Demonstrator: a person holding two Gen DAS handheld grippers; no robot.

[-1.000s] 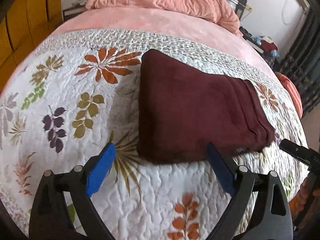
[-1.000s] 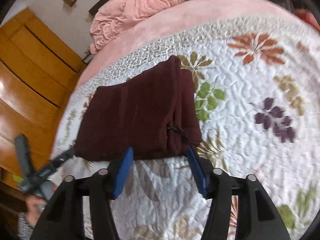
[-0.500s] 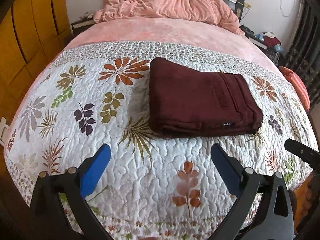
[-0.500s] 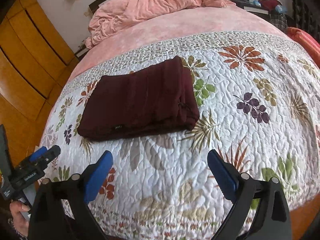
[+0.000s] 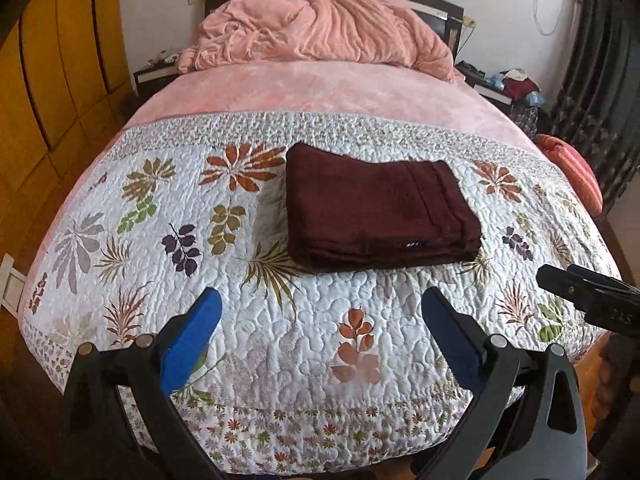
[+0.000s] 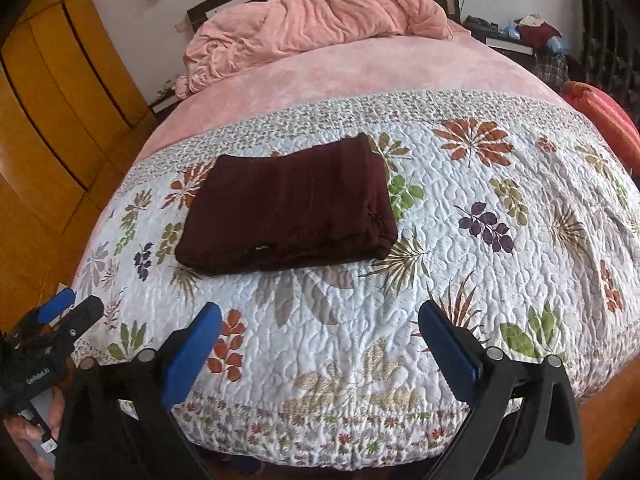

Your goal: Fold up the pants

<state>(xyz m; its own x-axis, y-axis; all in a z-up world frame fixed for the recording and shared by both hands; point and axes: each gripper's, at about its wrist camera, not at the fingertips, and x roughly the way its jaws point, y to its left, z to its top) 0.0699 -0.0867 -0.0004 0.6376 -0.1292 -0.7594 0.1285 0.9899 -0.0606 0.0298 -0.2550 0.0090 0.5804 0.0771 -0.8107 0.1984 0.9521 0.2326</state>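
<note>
The dark maroon pants (image 5: 376, 212) lie folded into a compact rectangle on the white leaf-patterned quilt (image 5: 120, 240); they also show in the right wrist view (image 6: 288, 216). My left gripper (image 5: 318, 312) is open and empty, held back over the foot of the bed, well short of the pants. My right gripper (image 6: 318, 320) is open and empty too, also short of the pants. The right gripper shows at the right edge of the left wrist view (image 5: 588, 292). The left gripper shows at the lower left of the right wrist view (image 6: 52, 332).
A crumpled pink blanket (image 5: 320, 32) is piled at the headboard on the pink sheet (image 5: 320, 92). Yellow wooden wardrobes (image 5: 48, 60) stand along the left. A cluttered nightstand (image 5: 512, 88) and an orange cushion (image 5: 568, 168) are at the right.
Both grippers have pulled back from the near edge of the folded pants toward the foot of the bed. The right gripper's jaws have opened wider. The pants stay put.
</note>
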